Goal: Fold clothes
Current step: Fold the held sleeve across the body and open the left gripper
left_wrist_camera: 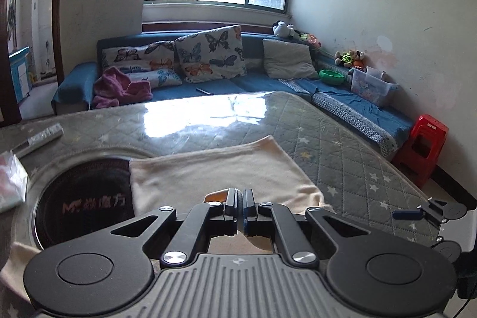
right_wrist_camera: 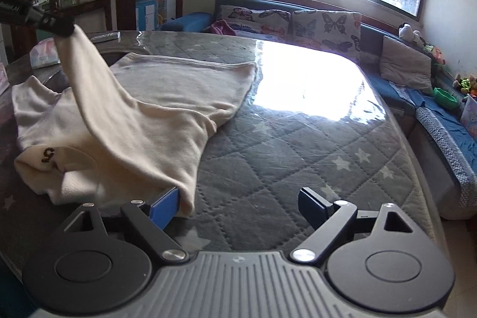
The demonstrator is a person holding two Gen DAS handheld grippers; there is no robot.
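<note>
A cream garment (right_wrist_camera: 155, 97) lies on the quilted grey table cover (right_wrist_camera: 298, 157); it also shows in the left wrist view (left_wrist_camera: 214, 172). My left gripper (left_wrist_camera: 241, 204) is shut on a fold of the cream garment and lifts it off the table; in the right wrist view the left gripper (right_wrist_camera: 59, 27) holds a raised corner at the upper left. My right gripper (right_wrist_camera: 241, 204) is open and empty, low over the table, its left finger (right_wrist_camera: 165, 206) touching the garment's near edge. The right gripper's tip shows in the left wrist view (left_wrist_camera: 417, 212).
A round black hotplate (left_wrist_camera: 83, 198) is set in the table left of the garment. A remote (left_wrist_camera: 41, 136) and tissue pack (right_wrist_camera: 44, 52) lie at the table's left. A blue sofa (left_wrist_camera: 226, 82) with cushions stands beyond, and a red stool (left_wrist_camera: 423, 145) at the right.
</note>
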